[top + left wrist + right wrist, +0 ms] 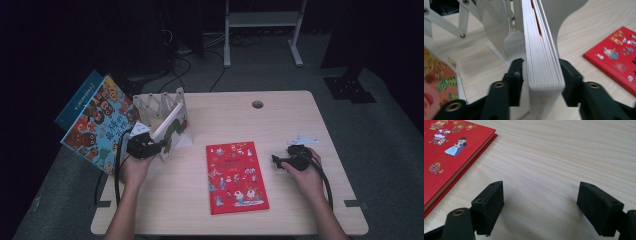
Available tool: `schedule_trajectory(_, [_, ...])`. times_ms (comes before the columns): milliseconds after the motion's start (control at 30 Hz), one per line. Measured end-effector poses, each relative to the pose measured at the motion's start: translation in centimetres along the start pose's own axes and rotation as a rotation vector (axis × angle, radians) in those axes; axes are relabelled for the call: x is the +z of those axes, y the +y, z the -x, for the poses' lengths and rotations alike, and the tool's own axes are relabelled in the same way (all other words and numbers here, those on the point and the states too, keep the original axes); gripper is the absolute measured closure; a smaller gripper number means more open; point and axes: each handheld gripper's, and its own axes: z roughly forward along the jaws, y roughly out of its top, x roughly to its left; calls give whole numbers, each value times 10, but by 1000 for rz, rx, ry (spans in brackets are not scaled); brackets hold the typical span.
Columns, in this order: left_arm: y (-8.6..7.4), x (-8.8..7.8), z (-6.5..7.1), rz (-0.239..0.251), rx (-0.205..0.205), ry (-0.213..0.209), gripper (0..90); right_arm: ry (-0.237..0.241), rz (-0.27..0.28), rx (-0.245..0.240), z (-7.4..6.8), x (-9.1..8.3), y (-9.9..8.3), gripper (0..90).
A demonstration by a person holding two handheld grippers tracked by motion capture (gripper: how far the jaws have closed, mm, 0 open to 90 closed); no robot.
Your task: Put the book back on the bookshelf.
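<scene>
The left tongs straddle the near edge of a white book standing in the rack. A sliver of gap shows between the left jaw and the pages, while the right jaw sits close against the cover, so the hold reads as slackened, not pressing. The book stands upright on its lower edge, its long axis running away from the tongs into the rack and its page edges facing them.

The right tongs rest low over bare bench, jaws wide apart and holding nothing. Just to their left lies a red book, flat and face up, its long axis running toward the person's edge of the bench.

Beyond the left tongs, on the far side from the red book, a colourful book leans tilted off the bench's edge.

By my judgement one book is shelved and being let go; the red book remains to be stood in the rack, and perhaps the leaning one.
</scene>
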Motion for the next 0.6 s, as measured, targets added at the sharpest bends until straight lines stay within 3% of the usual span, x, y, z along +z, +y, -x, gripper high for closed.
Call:
schedule_trajectory(267, [-7,-15,-1,-5,-7,-15,494,-1,1,2,0,0,0,207])
schedule_trajectory(600, [-26,-31,-7,-67,54,-48,537,-2,1,3,0,0,0,207])
